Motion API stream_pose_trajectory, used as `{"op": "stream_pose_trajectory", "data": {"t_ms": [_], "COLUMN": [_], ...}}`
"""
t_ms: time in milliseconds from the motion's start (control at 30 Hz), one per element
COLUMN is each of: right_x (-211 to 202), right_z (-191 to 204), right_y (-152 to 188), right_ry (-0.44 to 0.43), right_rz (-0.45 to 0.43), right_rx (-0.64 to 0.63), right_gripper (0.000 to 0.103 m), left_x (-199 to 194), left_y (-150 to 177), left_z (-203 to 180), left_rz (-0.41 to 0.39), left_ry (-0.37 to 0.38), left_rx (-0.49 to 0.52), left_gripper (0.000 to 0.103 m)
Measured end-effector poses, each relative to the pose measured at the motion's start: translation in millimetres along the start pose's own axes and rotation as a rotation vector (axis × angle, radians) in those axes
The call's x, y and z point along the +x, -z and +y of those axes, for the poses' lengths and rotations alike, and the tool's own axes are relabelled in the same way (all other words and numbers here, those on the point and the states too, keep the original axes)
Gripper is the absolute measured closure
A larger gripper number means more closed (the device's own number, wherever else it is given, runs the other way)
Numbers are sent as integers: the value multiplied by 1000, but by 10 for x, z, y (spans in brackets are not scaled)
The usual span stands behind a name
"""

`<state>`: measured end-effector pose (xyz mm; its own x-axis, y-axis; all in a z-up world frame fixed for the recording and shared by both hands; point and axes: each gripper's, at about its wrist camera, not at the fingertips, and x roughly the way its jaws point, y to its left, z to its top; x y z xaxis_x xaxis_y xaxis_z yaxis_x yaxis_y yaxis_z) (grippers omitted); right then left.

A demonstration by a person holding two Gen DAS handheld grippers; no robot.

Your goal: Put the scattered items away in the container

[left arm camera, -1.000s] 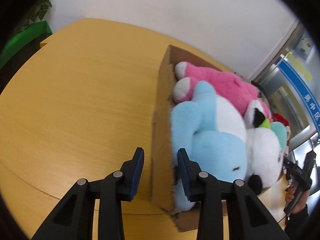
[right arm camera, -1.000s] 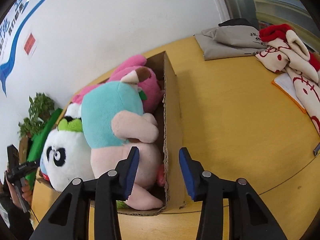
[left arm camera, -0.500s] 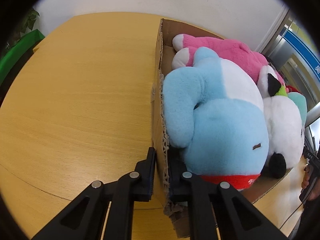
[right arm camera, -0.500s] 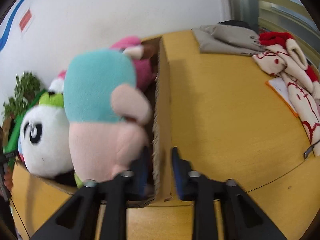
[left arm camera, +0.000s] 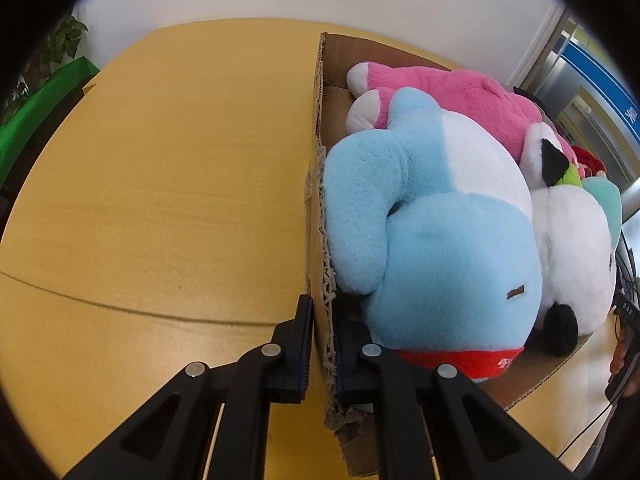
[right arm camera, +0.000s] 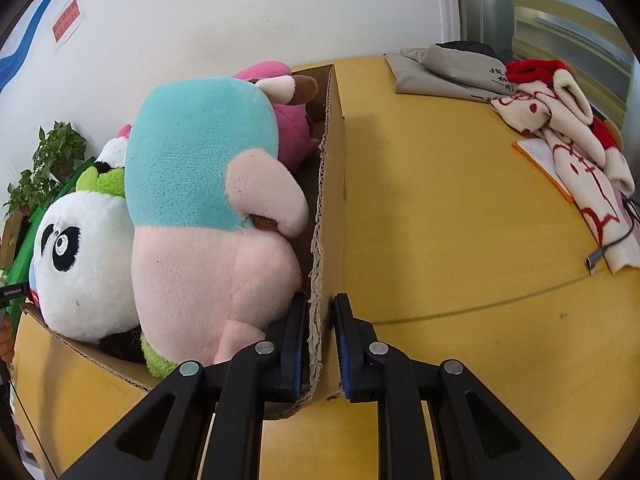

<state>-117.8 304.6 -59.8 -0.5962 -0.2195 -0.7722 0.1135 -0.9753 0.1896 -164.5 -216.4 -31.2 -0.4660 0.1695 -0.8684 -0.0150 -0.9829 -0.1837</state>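
A wide wooden bench [left arm camera: 160, 184] carries a cardboard box [left arm camera: 319, 216], the container, heaped above its rim with plush toys. A blue-and-white plush [left arm camera: 436, 240] presses against the box's left wall, with a pink plush [left arm camera: 440, 88] behind it; a teal-and-pink plush [right arm camera: 200, 200] leans on the right wall beside a panda plush [right arm camera: 80, 256]. The left claw [left arm camera: 322, 344] is clenched on the frayed top edge of the left wall, and the right claw [right arm camera: 320, 344] pinches the opposite wall the same way. Should the box be lifted or dragged by these thin, ragged edges, the corrugated board could tear or fold. An uneven pull might also tip the overfilled load, spilling the topmost toys onto the bench.
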Motion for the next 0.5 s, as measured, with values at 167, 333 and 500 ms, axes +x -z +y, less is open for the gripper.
{"op": "stream_pose_trajectory", "data": {"t_ms": [167,333,500], "right_x": [-313,-786,-1001], "right_z": [-106,115,695], "right_y": [41,16,115], "right_ry": [41,-30,-78], "right_rz": [-80,-203,-246], "right_rx": [23,-37,-206], "right_gripper": [15,2,0], "left_x": [-358,-972,-1299], "left_y": [41,131,319], "left_z": [3,-284,-710], "left_rz": [-107,-307,-425], "left_ry": [23,14,-3], "left_rx": [-22,9,73], "left_gripper": [90,30,25]}}
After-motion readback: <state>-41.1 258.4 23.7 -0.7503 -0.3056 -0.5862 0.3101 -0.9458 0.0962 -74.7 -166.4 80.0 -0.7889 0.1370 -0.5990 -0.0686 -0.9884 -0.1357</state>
